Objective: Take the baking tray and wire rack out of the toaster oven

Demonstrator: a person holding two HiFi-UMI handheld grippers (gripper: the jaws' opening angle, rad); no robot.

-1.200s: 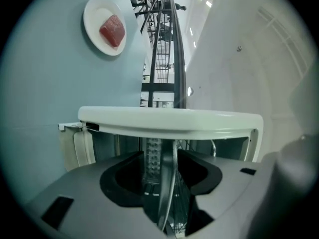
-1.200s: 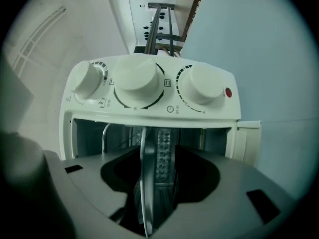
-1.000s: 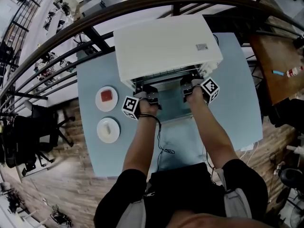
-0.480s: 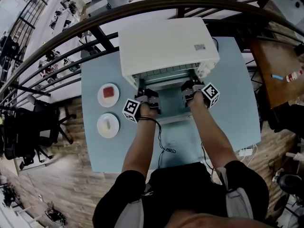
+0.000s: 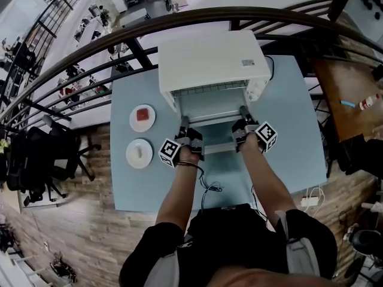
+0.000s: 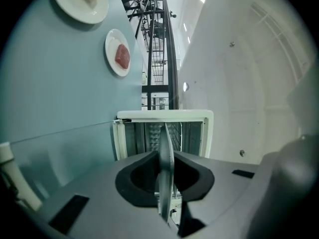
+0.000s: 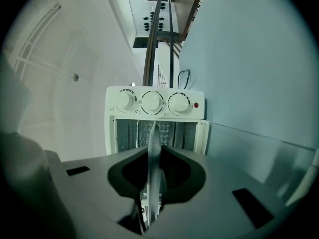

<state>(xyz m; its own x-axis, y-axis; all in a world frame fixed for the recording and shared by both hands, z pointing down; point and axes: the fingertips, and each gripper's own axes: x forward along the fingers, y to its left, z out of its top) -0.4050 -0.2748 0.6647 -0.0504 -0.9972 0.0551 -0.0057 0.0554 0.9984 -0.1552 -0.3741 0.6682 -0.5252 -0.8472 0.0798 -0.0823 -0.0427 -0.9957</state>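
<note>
Pull-out step: we clamp tray point(image 5: 212, 109) front rim in left gripper point(image 6: 165, 176) and right gripper point(image 7: 152, 176), jaws just closing onto it; tray, probably not rack, partway out of oven point(image 5: 206, 55). Next: level, even pull back

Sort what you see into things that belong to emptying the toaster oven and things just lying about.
In the job: toaster oven; baking tray, partly out; left gripper and right gripper, whose jaws have just been closing and now pinch the tray's rim.

Lying about on the table: plate with red food; plate with a pale block.
</note>
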